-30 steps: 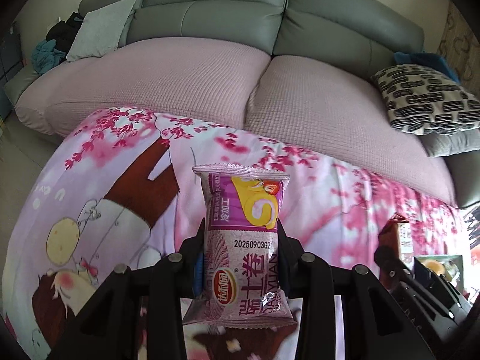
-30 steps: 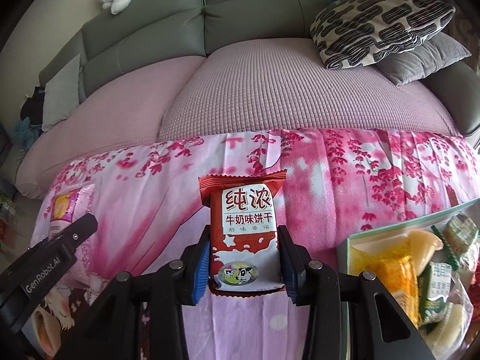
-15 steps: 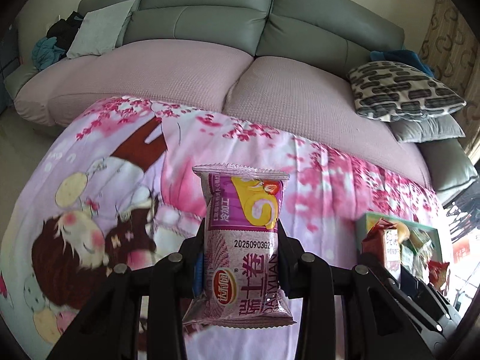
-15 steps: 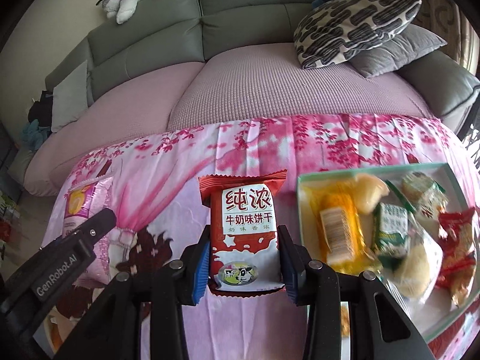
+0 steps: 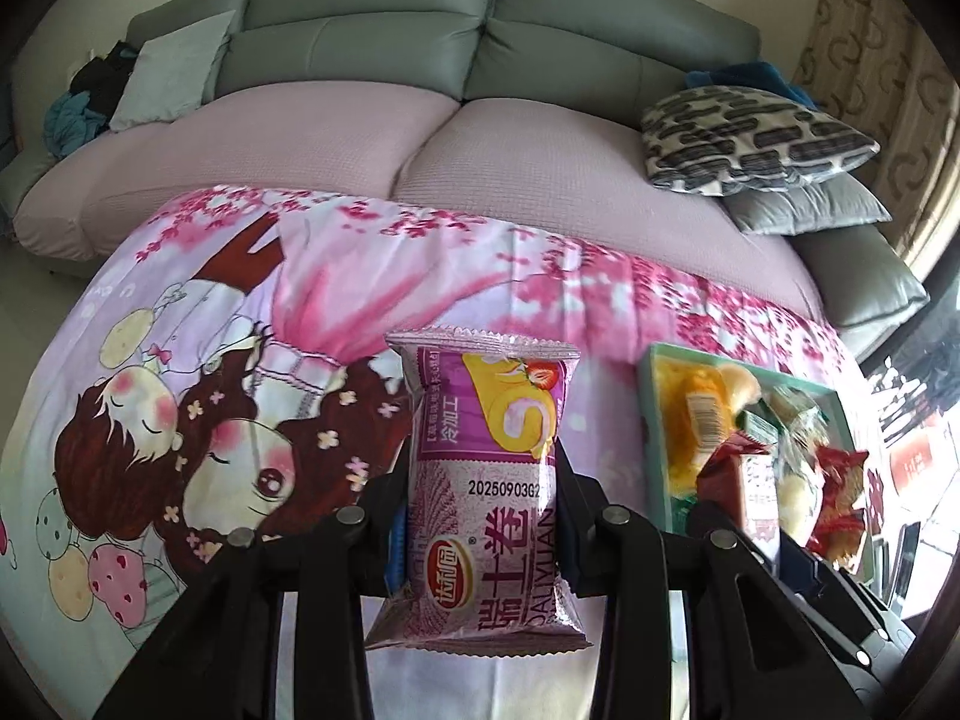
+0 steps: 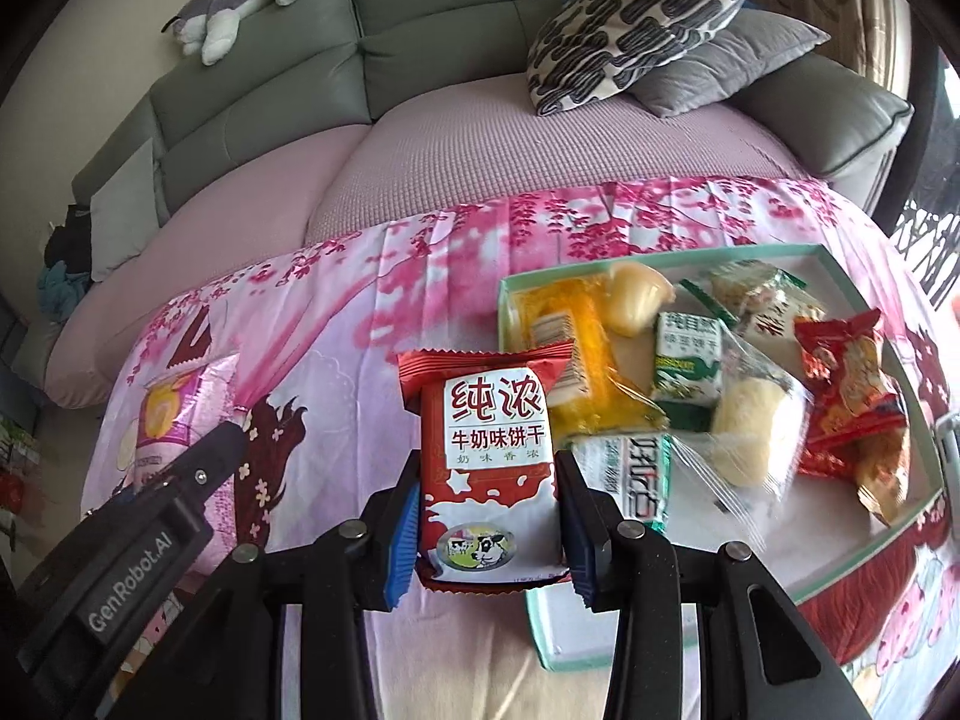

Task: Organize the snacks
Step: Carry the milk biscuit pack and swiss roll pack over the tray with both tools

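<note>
My left gripper (image 5: 480, 516) is shut on a purple snack packet (image 5: 489, 480), held upright above the pink cartoon cloth (image 5: 240, 372). My right gripper (image 6: 486, 516) is shut on a red milk-biscuit packet (image 6: 489, 456), held upright at the left edge of a mint-green tray (image 6: 540, 636). The tray holds several wrapped snacks, among them a yellow packet (image 6: 576, 324), a green-and-white packet (image 6: 687, 354) and a red packet (image 6: 852, 384). The tray (image 5: 648, 384) lies to the right in the left wrist view. The left gripper and its purple packet (image 6: 162, 420) show at the left of the right wrist view.
The cloth covers a table in front of a grey sofa (image 5: 372, 36) with pink seat covers (image 6: 540, 144). Patterned and grey cushions (image 6: 648, 18) lie at the sofa's right end. A plush toy (image 6: 240, 0) lies on the sofa back.
Both grippers have moved right and forward with their packets. The tray has come closer in both views, and the red packet now stands at its left edge.
</note>
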Motion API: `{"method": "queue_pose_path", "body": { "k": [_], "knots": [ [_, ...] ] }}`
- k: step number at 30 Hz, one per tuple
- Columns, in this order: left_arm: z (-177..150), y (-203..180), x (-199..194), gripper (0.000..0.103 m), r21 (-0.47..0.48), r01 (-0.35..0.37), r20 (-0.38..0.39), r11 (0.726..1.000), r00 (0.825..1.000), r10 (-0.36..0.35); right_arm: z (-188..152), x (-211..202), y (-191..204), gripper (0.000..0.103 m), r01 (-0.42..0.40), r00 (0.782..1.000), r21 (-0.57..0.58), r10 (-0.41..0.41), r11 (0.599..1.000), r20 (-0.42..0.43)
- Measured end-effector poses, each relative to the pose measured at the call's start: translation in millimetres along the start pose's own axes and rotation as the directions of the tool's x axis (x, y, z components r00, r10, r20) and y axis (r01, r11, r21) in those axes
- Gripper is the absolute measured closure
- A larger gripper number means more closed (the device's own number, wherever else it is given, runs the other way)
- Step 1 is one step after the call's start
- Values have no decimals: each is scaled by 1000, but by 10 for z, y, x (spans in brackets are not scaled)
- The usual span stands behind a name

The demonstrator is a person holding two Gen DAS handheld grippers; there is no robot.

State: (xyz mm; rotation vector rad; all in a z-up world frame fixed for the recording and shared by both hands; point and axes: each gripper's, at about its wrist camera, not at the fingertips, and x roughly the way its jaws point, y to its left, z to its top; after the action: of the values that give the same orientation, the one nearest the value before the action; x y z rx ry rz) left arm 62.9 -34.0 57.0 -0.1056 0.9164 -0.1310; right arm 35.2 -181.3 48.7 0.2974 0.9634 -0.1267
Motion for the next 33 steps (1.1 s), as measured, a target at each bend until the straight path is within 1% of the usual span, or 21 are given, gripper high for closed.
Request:
{"method": "queue_pose_path", "body": {
  "k": [5,7,15,20,23,30,33],
  "knots": [
    [-53,-279,-74,64,54,41,7,998,999,-41,-58,-123,-253,60,11,1000,47,-12,999,8],
    [-80,-400,-80,64,74,66,-1,995,998,-66,-74,-172,-380,60,22,1000,71,-23,997,12],
    [-207,-736,-45,64,126,122,-37,985,992,-118,-70,-303,-1004,60,61,997,188,-67,980,27],
    [-287,-934,31,64,150,141,-65,979,989,-133,-100,-316,-1338,60,89,995,244,-95,966,16],
    [-351,-1051,62,64,177,145,-67,973,989,-135,-125,-305,-1492,60,99,994,271,-105,958,7],
    [-488,-1337,145,64,250,160,-74,955,987,-146,-161,-333,-1776,60,114,992,320,-125,940,14],
    [-523,-1418,193,64,266,152,-80,952,988,-135,-172,-324,-1847,60,115,992,335,-129,935,18]
  ]
}}
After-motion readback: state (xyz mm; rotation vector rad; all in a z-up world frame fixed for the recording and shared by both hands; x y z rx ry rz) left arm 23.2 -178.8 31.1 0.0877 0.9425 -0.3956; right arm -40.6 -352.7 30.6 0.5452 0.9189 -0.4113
